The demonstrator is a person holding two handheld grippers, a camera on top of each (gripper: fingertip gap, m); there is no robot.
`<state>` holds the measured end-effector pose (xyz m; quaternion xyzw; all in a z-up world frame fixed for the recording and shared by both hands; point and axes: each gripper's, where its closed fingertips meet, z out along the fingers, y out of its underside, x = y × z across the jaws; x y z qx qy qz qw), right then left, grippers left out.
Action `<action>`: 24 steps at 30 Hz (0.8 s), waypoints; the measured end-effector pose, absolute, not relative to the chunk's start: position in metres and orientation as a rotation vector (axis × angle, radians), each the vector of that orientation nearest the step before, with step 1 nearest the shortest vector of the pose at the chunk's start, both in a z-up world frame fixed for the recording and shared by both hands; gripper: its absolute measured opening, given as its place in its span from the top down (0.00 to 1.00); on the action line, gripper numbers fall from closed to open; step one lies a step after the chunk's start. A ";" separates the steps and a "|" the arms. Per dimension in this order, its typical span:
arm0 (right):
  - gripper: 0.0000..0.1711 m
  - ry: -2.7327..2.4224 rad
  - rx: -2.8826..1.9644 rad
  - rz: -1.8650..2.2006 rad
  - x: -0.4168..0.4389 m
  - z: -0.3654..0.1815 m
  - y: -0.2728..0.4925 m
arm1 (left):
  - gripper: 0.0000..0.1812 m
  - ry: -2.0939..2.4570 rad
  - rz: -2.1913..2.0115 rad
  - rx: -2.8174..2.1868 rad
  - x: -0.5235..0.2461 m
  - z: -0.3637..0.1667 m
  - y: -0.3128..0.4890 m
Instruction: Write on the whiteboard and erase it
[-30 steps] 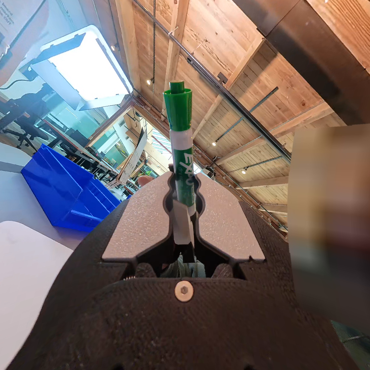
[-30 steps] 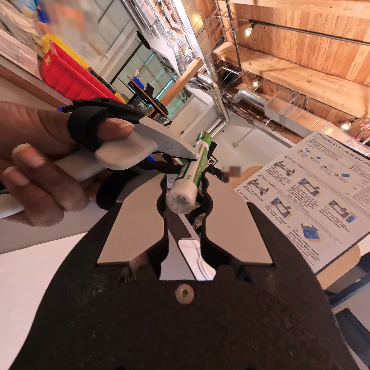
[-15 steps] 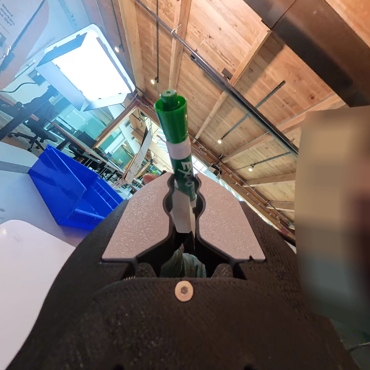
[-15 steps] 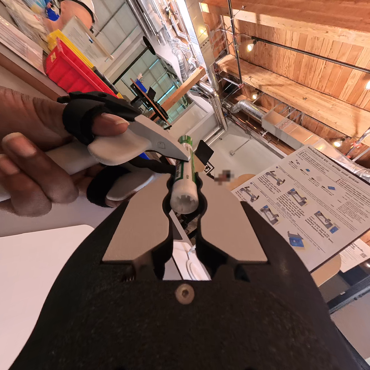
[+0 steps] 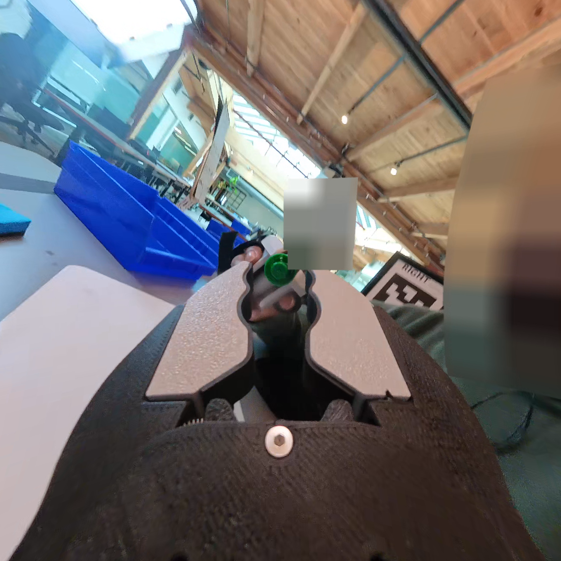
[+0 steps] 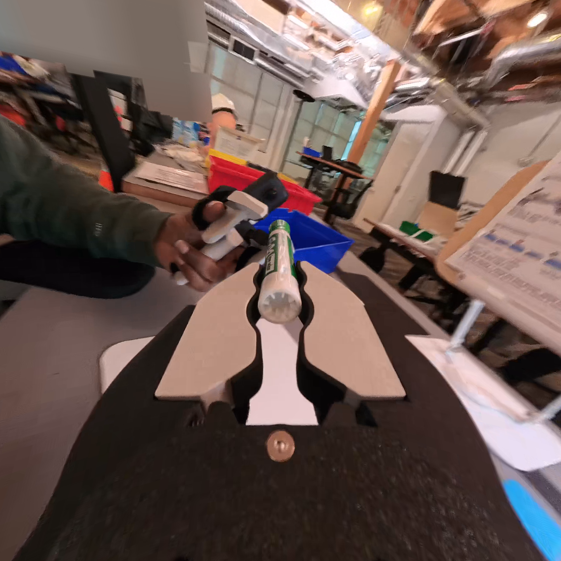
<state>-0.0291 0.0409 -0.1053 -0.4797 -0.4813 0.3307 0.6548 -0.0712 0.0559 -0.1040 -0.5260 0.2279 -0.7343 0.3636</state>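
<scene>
The green-and-white marker [image 6: 277, 273] is clamped in my right gripper [image 6: 279, 274], which is shut on its white barrel. Its green capped end points away toward my left gripper [image 6: 243, 212]. In the left wrist view my left gripper [image 5: 280, 280] is open and empty, jaws well apart, and the marker's green cap [image 5: 278, 270] faces it just beyond the fingertips. The whiteboard [image 6: 282, 379] lies flat on the grey table under my right gripper and also shows in the left wrist view [image 5: 60, 334]. A blue eraser [image 6: 534, 513] lies by the board's near right corner.
A blue bin [image 5: 121, 218] stands on the table behind the board, also in the right wrist view [image 6: 318, 243]. A red bin [image 6: 258, 182] sits farther back. An instruction sheet [image 6: 516, 258] on a stand rises at the right. A person's sleeve [image 6: 76, 218] crosses the left side.
My left gripper has let go of the marker, opened and drawn back. My right gripper has shut on the barrel and now holds the marker alone. Both views have tilted down toward the table.
</scene>
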 end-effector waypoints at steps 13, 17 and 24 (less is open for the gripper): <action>0.88 -1.164 -1.200 1.218 -0.020 -0.130 0.025 | 0.89 1.167 -1.460 -1.419 -0.051 -0.146 0.024; 0.88 -1.226 -1.244 1.161 -0.022 -0.142 0.027 | 0.89 1.195 -1.469 -1.475 -0.053 -0.155 0.025; 0.87 -1.333 -1.279 0.970 -0.034 -0.168 0.025 | 0.89 1.118 -1.627 -1.534 -0.053 -0.162 0.027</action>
